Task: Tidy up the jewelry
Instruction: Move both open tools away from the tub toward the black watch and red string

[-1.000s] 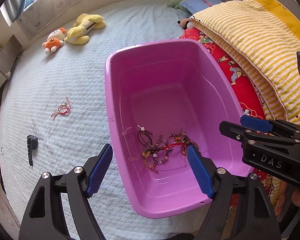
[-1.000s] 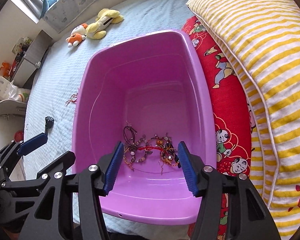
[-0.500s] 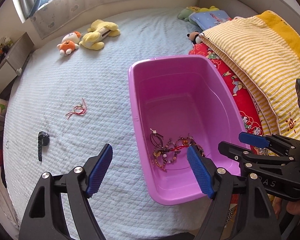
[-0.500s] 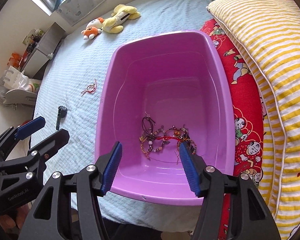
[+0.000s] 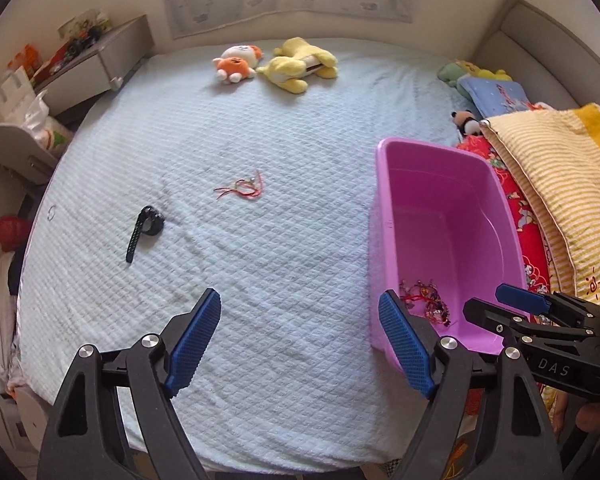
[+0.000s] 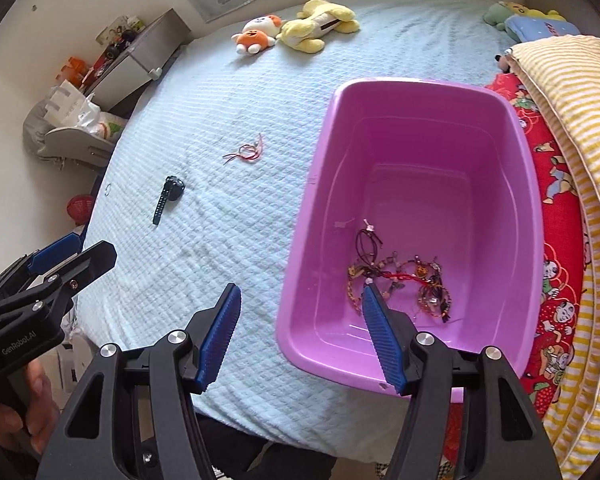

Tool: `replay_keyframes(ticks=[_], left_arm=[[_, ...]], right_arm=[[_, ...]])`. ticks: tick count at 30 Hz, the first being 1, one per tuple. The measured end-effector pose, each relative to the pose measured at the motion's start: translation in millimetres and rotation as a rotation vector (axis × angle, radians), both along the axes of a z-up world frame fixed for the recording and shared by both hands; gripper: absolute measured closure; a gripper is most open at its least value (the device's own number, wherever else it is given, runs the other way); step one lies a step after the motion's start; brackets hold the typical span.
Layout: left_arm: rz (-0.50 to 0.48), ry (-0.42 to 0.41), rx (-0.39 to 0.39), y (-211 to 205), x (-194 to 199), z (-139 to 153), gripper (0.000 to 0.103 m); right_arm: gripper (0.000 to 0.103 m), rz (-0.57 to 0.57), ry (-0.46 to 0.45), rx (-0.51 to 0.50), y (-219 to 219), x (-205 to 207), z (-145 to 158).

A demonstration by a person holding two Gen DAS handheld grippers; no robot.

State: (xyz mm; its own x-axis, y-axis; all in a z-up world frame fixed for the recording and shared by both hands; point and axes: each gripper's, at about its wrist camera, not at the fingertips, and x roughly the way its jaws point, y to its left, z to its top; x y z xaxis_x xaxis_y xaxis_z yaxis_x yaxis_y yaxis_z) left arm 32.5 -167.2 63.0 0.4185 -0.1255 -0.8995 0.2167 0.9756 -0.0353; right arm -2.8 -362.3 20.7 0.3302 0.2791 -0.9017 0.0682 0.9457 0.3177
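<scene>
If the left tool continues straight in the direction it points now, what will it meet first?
Probably only the pale blue bed cover. The left tool is empty, its jaws opening, and bare cover fills the gap ahead. The pink tub lies to one side, the red string bracelet and black watch farther off; depth is uncertain.

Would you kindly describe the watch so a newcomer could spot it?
Start at the pale blue bedspread, left of the purple tub. The watch lies beyond the red string bracelet, toward the bed's left edge. It is the only black item there, with a long strap.

Home bedroom: quilted bed (image 5: 284, 264), plush toys (image 5: 276, 66), striped duvet (image 6: 572, 92), nightstand (image 5: 96, 64).
</scene>
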Motion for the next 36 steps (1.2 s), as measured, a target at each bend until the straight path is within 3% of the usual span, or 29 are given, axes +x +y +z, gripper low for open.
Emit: replay_keyframes(ticks=[7, 15, 19, 26, 32, 36], left_arm=[[0.156, -0.001, 0.040, 84, -1, -3, 0.023], [0.244, -0.021, 0.056, 172, 18, -12, 0.021], [0.217, -0.046, 0.036, 211, 38, -19, 0.019], [0.113, -0.105, 0.036, 274, 78, -48, 0.013], [0.051, -0.068, 0.051, 302, 115, -88, 0.013], [0.049, -0.055, 0.028, 309, 133, -107, 0.013]], right_arm=[[0.043, 0.100, 0.007, 0.036, 61, 7, -13], [0.043, 0.149, -0.009, 0.027, 137, 18, -13], [0.043, 0.108, -0.013, 0.002, 172, 30, -18], [0.043, -0.068, -0.030, -0.063, 228, 53, -23], [0.038, -0.237, -0.031, -0.096, 245, 77, -39], [0.036, -0.258, -0.023, -0.150, 250, 91, -53]])
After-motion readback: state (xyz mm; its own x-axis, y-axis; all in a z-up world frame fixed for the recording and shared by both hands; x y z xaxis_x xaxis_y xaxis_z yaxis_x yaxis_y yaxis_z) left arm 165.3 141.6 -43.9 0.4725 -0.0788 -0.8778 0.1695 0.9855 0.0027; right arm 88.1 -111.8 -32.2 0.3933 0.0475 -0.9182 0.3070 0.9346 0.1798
